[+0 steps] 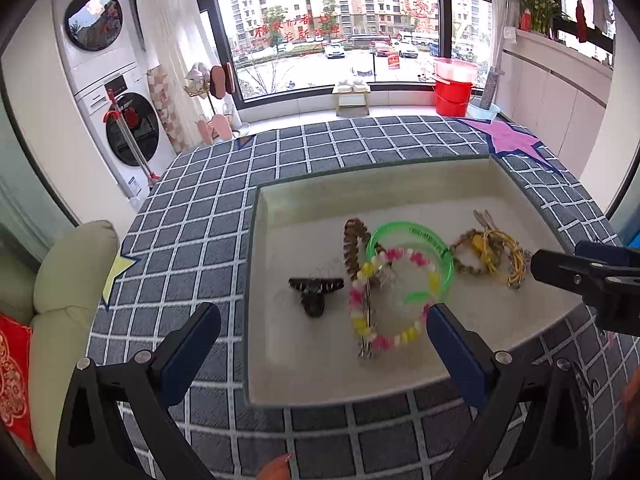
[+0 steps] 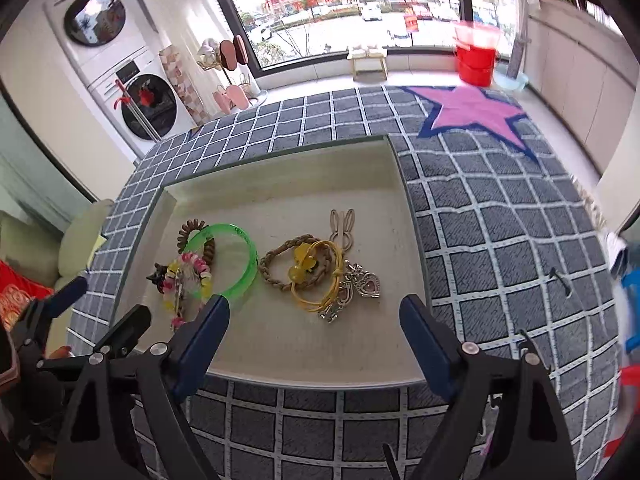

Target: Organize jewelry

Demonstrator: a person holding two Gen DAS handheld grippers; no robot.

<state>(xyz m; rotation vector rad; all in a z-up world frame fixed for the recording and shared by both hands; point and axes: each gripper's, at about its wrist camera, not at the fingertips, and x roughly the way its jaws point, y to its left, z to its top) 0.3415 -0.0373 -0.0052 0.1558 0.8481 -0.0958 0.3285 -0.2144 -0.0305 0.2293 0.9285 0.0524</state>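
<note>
A cream tray lies on a grey checked rug. In it are a black claw clip, a brown coil hair tie, a green bangle, a pink-yellow bead bracelet, a braided brown ring, yellow cords and silver heart charms. My left gripper is open and empty over the tray's near-left part. My right gripper is open and empty over the near edge, in front of the yellow cords.
The checked rug has a pink star at the far right. A cream cushion lies left. Washing machines stand at the far left, and a red bucket stands by the window.
</note>
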